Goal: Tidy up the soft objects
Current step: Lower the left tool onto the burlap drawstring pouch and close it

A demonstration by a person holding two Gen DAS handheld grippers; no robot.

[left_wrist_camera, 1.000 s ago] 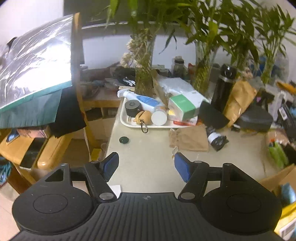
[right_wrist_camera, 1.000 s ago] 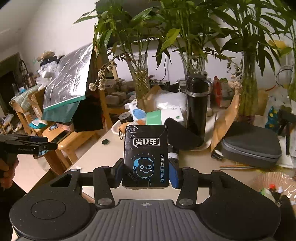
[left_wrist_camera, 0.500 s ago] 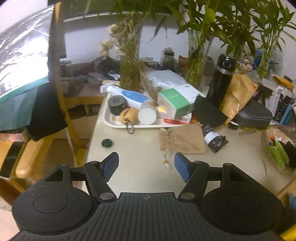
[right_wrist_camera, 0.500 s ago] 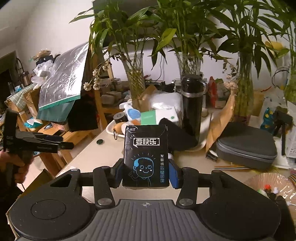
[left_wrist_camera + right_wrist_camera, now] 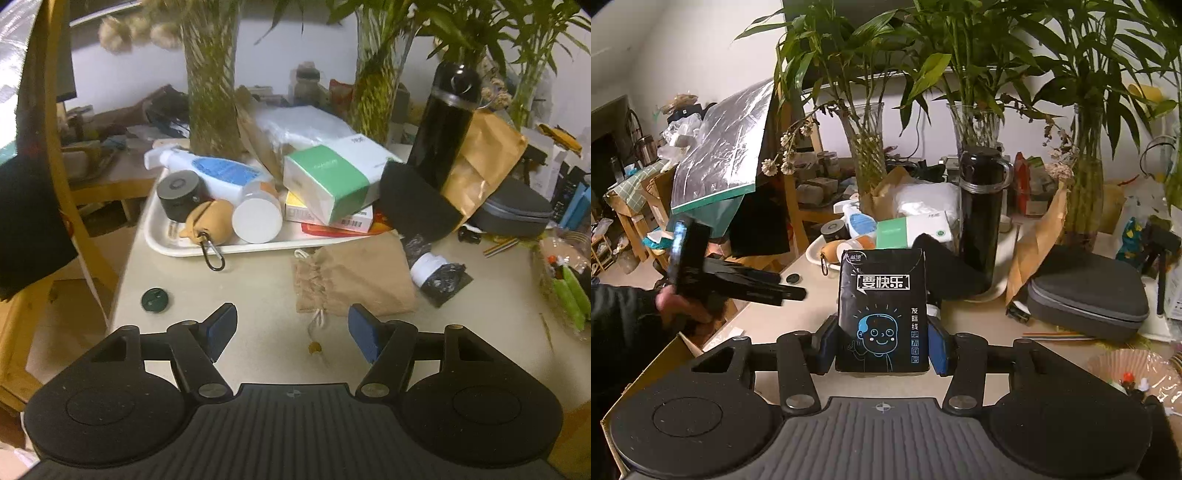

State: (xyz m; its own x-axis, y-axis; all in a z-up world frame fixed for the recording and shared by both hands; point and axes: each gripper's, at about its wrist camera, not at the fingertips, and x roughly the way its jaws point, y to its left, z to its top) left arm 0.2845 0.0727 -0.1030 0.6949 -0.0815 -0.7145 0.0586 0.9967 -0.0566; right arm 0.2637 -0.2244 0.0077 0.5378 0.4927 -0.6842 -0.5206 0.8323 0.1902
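Left wrist view, from the left: a small dark green round cap (image 5: 155, 300) lay on the pale tabletop (image 5: 258, 288) near its edge. Behind it stood a white rectangular plastic tray (image 5: 177, 248), crowded with a dark grey cylinder (image 5: 179, 194), a tan pouch with a metal carabiner (image 5: 210, 221), a white-capped jar (image 5: 257, 218) and a green-and-white box (image 5: 332, 177). Left gripper (image 5: 291, 330) hung over the table with blue pads well apart and nothing between them. Just ahead of the right pad lay a beige cloth drawstring bag (image 5: 354, 278), flat on the tabletop in front of the tray, its cord trailing toward the gripper. Farther right: a crumpled black-and-white packet (image 5: 436, 271), a tall black flask (image 5: 445, 125) and a grey zip case (image 5: 517, 214).

Right wrist view, from the left: a hand (image 5: 679, 301) in a dark sleeve carried the left gripper (image 5: 790, 293) over the table edge. Centre: right gripper (image 5: 882, 349) clamped partway closed on a black soft tissue pack printed with a blue cartoon face (image 5: 882, 310), held upright above the table.
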